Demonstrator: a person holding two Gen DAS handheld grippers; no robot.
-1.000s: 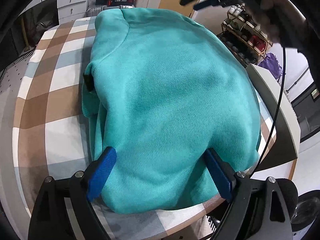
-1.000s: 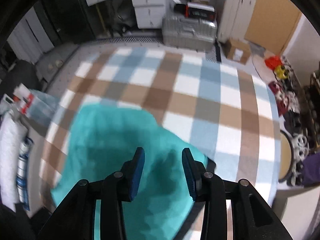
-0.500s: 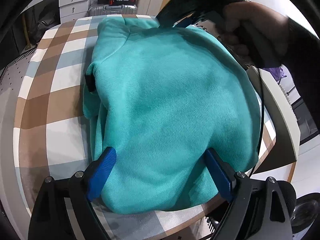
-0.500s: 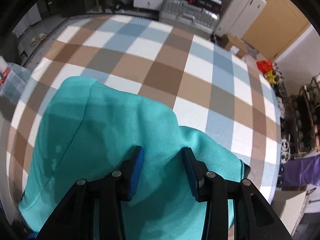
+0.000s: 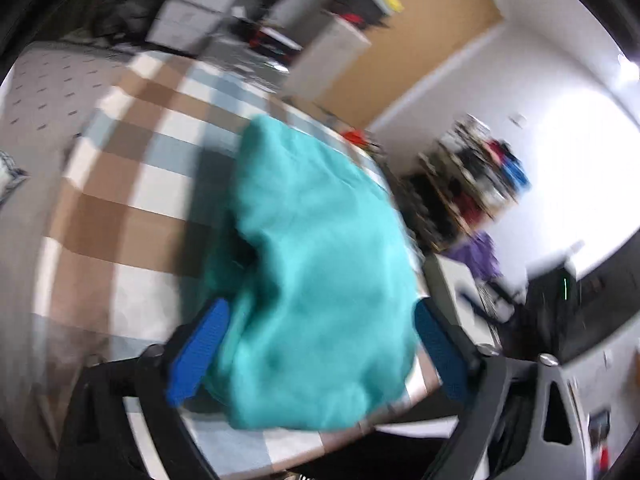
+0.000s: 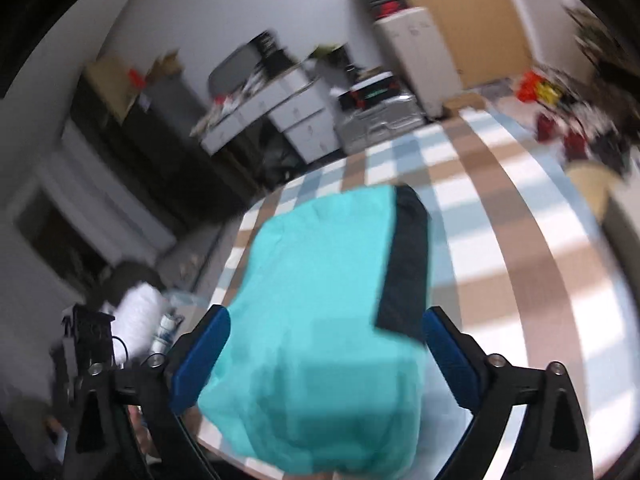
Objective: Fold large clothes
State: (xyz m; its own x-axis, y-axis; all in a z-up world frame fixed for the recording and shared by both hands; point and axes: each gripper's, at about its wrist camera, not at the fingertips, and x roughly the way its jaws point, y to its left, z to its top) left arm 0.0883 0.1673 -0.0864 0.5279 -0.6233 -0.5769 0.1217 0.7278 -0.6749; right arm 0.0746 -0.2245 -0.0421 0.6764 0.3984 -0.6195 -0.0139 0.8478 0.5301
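Lying folded on the checked tablecloth [image 5: 120,216], the teal sweatshirt [image 5: 320,272] sits close to the near table edge, and a black band [image 6: 408,264] shows along one side. The left gripper [image 5: 320,352] and the right gripper [image 6: 324,356] are both opening wide, the cloth between the jaws but not pinched. A finger could catch the fabric and spoil the fold, or the bundle could slide off the edge.

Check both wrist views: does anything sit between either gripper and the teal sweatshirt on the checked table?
Nothing visible does. The teal fleece sweatshirt fills the space between the left gripper's opening blue pads, and likewise the right gripper's. A black band is part of the garment. Both views are motion-blurred.
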